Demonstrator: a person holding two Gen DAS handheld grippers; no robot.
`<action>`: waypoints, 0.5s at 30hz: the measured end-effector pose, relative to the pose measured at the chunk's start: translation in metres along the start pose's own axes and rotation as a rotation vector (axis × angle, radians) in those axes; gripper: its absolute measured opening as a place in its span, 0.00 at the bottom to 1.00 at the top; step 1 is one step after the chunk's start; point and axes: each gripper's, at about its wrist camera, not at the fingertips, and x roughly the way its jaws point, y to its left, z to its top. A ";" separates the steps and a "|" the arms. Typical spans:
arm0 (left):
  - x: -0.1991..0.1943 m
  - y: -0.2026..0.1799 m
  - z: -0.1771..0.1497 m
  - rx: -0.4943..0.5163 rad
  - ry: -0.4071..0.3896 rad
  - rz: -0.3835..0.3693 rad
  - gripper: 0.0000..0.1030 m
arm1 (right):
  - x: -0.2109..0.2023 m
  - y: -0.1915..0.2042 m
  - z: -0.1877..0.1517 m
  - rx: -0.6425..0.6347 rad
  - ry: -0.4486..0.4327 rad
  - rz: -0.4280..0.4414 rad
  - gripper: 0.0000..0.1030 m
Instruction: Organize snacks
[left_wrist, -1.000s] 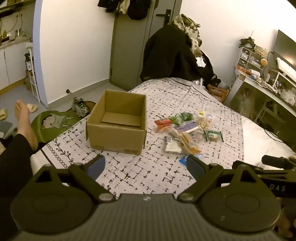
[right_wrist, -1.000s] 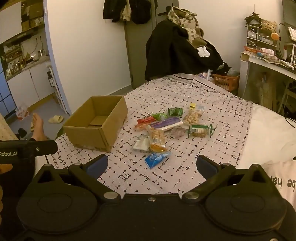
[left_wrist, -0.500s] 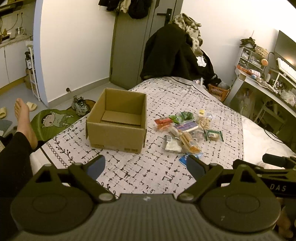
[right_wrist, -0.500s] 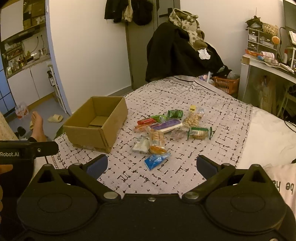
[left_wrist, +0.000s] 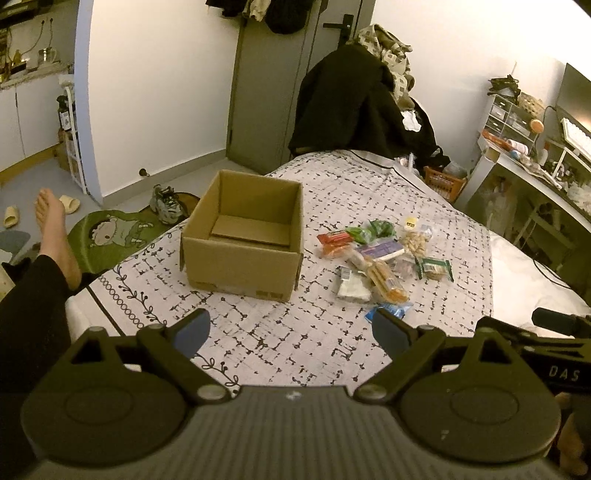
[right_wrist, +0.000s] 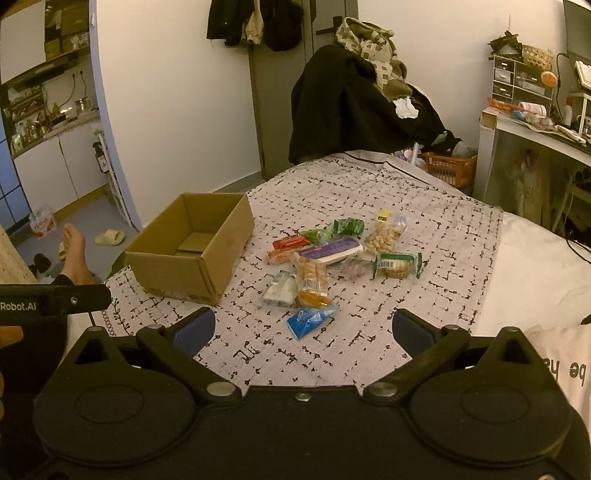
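Note:
An open brown cardboard box (left_wrist: 242, 254) (right_wrist: 199, 254) stands empty on a patterned bedspread (left_wrist: 295, 343). To its right lies a pile of several snack packets (left_wrist: 373, 258) (right_wrist: 332, 254): a blue packet (right_wrist: 310, 319) nearest me, an orange biscuit pack (right_wrist: 312, 280), a purple bar (right_wrist: 332, 251), a bag of nuts (right_wrist: 386, 234) and green packs (right_wrist: 397, 264). My left gripper (left_wrist: 291, 330) is open and empty, held short of the box. My right gripper (right_wrist: 303, 328) is open and empty, just short of the blue packet.
A chair piled with dark clothes (right_wrist: 351, 107) stands beyond the bed's far end. A cluttered desk (right_wrist: 535, 125) and an orange basket (right_wrist: 448, 168) are at the right. A person's bare foot (left_wrist: 55, 236), slippers and shoes (left_wrist: 164, 203) are on the floor at left.
Both grippers have drifted slightly; the views have barely shifted. The box and the snacks lie as before.

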 end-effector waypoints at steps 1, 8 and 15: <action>0.000 0.000 0.001 0.005 0.000 -0.001 0.91 | 0.000 0.000 0.000 -0.002 0.000 -0.001 1.00; -0.001 0.002 0.001 0.009 0.001 -0.008 0.91 | -0.002 0.002 0.000 -0.021 -0.011 -0.007 1.00; -0.005 0.000 0.002 0.003 -0.008 -0.005 0.91 | -0.001 0.001 0.000 -0.020 -0.009 -0.012 1.00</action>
